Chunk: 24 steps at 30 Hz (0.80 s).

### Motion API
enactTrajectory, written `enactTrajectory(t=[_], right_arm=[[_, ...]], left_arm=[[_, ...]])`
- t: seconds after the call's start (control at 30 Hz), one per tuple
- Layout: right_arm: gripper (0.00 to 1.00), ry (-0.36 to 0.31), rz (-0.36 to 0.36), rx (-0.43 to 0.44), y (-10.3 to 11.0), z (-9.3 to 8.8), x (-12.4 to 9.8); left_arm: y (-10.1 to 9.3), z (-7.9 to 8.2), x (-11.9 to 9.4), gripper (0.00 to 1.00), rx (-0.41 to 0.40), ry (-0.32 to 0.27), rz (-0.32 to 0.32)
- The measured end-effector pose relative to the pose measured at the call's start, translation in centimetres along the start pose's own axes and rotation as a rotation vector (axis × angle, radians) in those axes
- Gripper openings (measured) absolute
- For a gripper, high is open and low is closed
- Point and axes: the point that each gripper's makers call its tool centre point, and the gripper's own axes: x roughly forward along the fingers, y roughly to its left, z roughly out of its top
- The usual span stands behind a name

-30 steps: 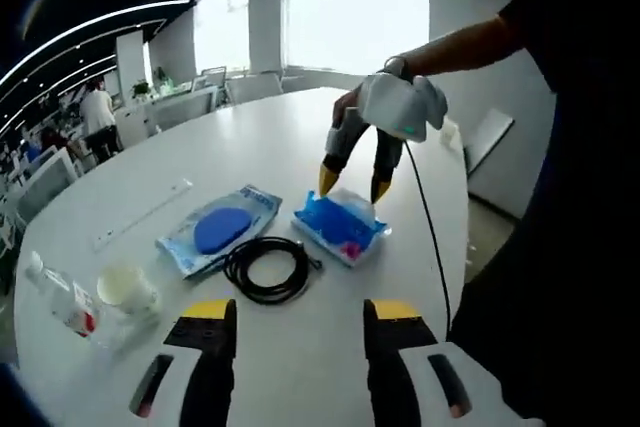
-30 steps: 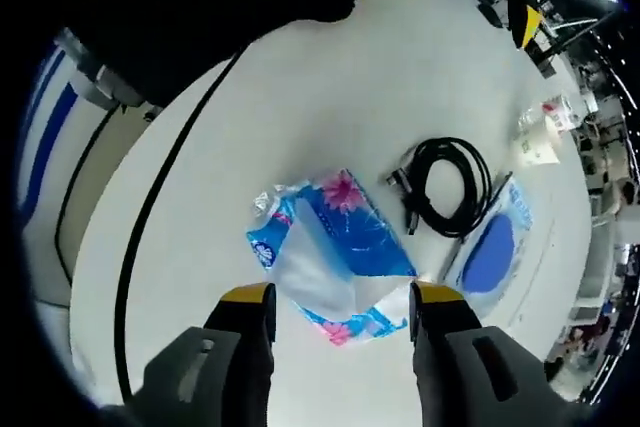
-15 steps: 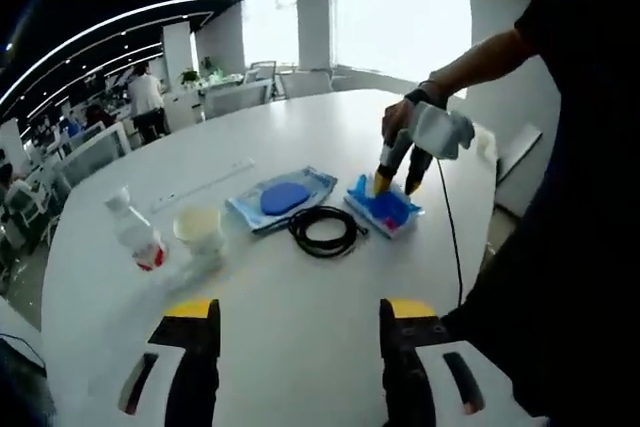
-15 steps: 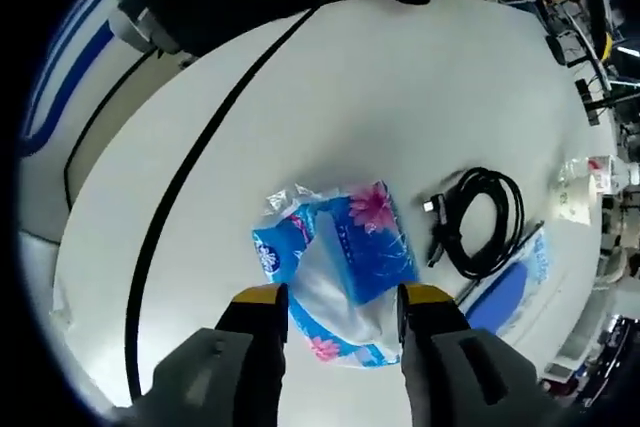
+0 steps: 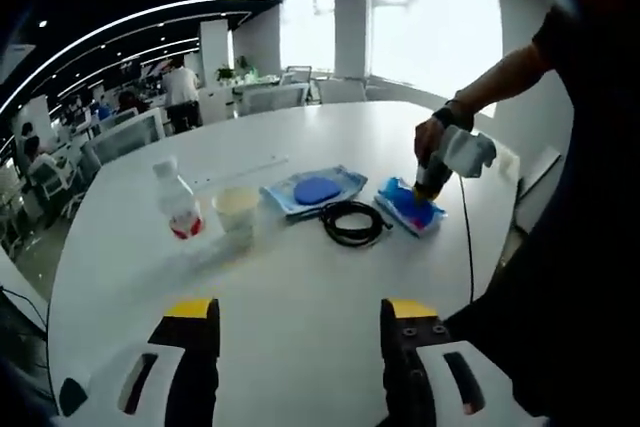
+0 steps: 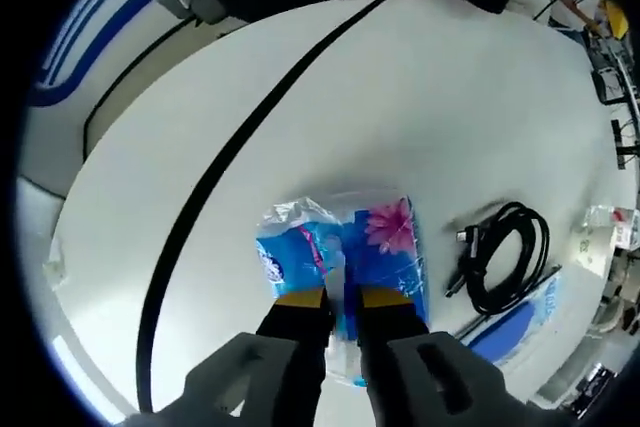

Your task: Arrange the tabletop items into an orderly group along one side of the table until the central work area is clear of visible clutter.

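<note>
On the far right side of the white table, as the left gripper view shows it, we see the right gripper pressed down onto the tissue pack, its tips hidden against the blue wrapper. In the right gripper view our right gripper has its jaws drawn close together, pinching the white tissue that sticks up from the pack; the lower end of the pack is covered by the jaws. The wrapper is glossy, crinkled plastic, blue with pink flowers.

Just beside the pack lies a black cable, coiled in a loose ring. Next to it is a flat clear pouch with a round blue thing inside; we cannot tell what. Further left stand a pale cup and a small clear bottle with a red label, its print too small to read.

The left gripper hangs above bare table near its edge, jaws spread wide, holding nothing. A black cord crosses the table in the right gripper view, its ends cut off.
</note>
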Motion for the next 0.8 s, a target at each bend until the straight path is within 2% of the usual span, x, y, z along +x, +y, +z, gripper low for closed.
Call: enactTrajectory(t=[0.17, 0.43, 0.7, 0.8], right_arm=[[0.00, 0.004, -0.023, 0.016, -0.3, -0.2, -0.1], [0.00, 0.016, -0.037, 0.053, -0.1, -0.1, -1.1], [0.00, 0.042, -0.089, 0.104, -1.2, 0.4, -4.9], [0.00, 0.062, -0.098, 0.124, -1.4, 0.3, -6.3]], left_arm=[[-0.1, -0.1, 0.1, 0.62, 0.001, 0.005, -0.007], [0.7, -0.2, 0.0, 0.63, 0.005, 0.002, -0.013], [1.4, -0.4, 0.2, 0.63, 0.014, 0.000, -0.032], [2.6, -1.0, 0.3, 0.64, 0.018, 0.000, -0.038]])
